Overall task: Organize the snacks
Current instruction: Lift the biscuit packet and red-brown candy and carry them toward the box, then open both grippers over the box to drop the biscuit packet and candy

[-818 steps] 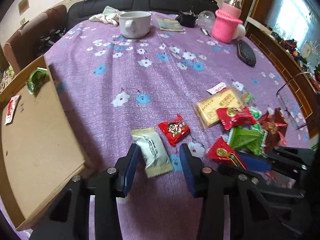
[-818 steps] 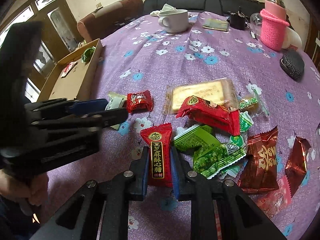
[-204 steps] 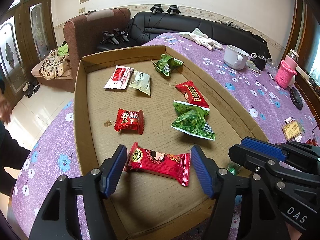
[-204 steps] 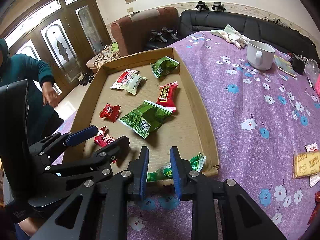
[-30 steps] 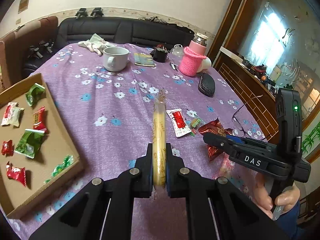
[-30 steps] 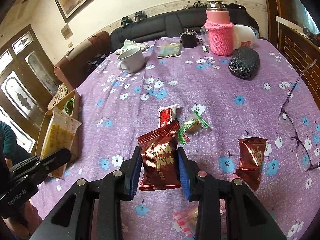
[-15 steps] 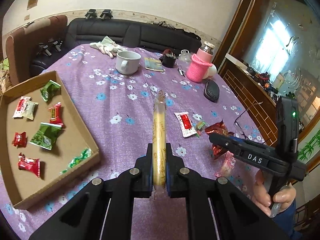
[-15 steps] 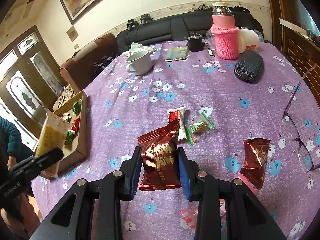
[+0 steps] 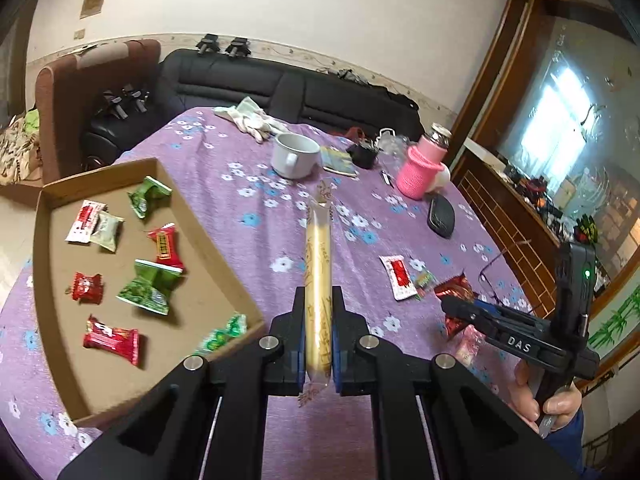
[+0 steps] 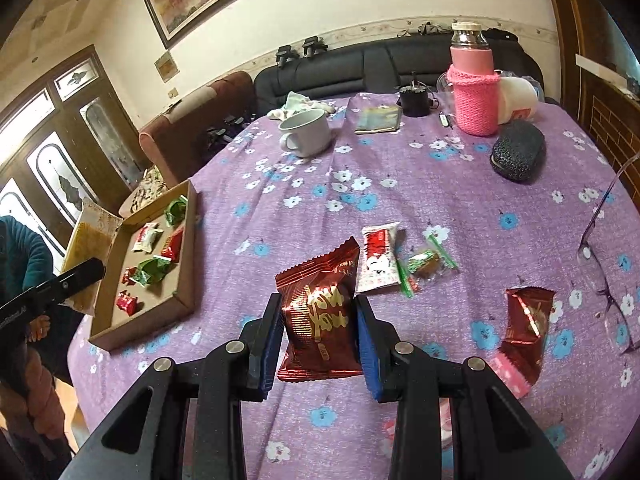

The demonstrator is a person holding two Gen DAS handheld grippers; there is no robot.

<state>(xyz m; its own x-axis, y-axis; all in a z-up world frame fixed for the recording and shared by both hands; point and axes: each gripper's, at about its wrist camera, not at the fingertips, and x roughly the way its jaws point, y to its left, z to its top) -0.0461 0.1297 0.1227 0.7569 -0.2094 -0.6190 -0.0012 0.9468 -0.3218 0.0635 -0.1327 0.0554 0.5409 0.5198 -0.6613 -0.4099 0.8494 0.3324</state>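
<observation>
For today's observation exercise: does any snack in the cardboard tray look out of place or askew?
Yes. A green candy packet leans on the near wall of the cardboard tray, tilted rather than lying flat like the other snacks there.

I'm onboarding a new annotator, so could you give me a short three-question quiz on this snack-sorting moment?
1. True or false: the left hand-held gripper is shut on a flat yellow clear-wrapped wafer packet.
2. What does the right hand-held gripper hold?
3. The shallow brown cardboard tray lies on which side of the purple floral tablecloth in both views: A left, B right?

Key: 1 true. 2 A dark red foil snack packet. 3 A.
</observation>
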